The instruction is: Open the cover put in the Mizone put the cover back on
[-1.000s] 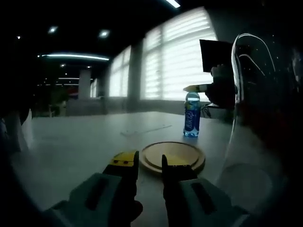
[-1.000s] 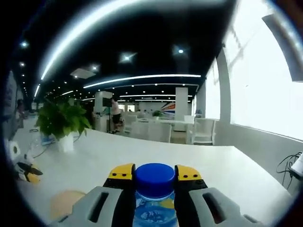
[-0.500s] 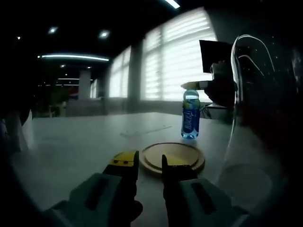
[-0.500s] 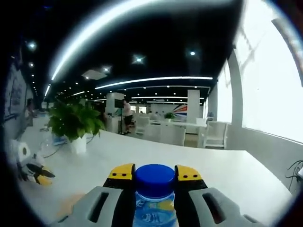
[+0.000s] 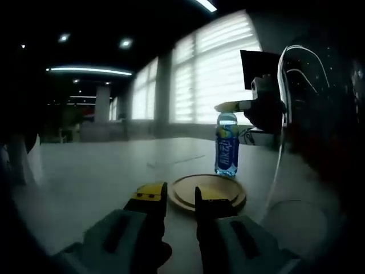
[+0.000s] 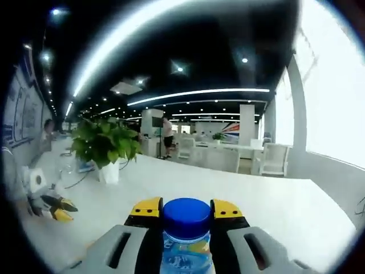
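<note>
Mizone bottle (image 6: 186,242) sits clamped in your right gripper (image 6: 186,211), jaws pressed to either side just under the blue cap (image 6: 186,216); held by the neck, it hangs upright above the table (image 5: 85,171), beyond the round wooden cover (image 5: 207,191). Your left gripper (image 5: 174,197) is parked low before that cover, jaws slightly apart, holding nothing, probably ready to lift it.
</note>
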The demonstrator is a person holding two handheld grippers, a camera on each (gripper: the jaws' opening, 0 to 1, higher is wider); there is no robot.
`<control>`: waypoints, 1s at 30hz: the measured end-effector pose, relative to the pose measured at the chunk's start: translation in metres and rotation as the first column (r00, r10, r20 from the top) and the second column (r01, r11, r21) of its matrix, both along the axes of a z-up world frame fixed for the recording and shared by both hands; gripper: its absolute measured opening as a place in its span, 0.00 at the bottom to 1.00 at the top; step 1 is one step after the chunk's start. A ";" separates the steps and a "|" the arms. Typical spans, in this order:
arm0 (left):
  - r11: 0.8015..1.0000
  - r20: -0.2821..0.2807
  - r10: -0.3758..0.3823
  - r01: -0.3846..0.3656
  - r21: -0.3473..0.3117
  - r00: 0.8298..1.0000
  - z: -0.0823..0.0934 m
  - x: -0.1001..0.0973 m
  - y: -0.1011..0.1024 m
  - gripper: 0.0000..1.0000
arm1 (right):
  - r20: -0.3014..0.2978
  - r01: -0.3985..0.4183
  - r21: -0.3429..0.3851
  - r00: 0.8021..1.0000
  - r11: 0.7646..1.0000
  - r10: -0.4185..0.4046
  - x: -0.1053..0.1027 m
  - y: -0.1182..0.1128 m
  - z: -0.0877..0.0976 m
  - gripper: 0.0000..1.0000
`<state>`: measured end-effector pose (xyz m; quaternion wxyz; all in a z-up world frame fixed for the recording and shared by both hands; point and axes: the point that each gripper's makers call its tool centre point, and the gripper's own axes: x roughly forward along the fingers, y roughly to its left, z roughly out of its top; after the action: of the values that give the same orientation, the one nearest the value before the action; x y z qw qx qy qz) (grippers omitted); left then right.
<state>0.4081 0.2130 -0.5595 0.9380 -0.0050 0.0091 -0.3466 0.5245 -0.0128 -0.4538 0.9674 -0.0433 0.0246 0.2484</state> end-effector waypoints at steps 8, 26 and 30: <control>1.000 0.001 -0.007 0.007 0.011 1.000 -0.001 -0.003 -0.003 0.15 | -0.009 -0.020 0.004 1.000 1.000 0.020 0.002 0.000 -0.001 0.24; 1.000 -0.007 -0.010 0.011 0.027 1.000 -0.005 -0.004 -0.006 0.15 | 0.028 -0.032 0.049 0.999 0.998 0.031 0.001 -0.003 0.002 0.25; 1.000 -0.005 -0.010 0.010 0.027 1.000 -0.005 -0.005 -0.006 0.15 | 0.075 -0.089 0.012 0.993 0.996 0.088 -0.003 0.004 0.004 0.25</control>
<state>0.4033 0.2066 -0.5642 0.9361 0.0069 0.0162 -0.3513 0.5215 -0.0089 -0.4496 0.9559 -0.0462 -0.0151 0.2896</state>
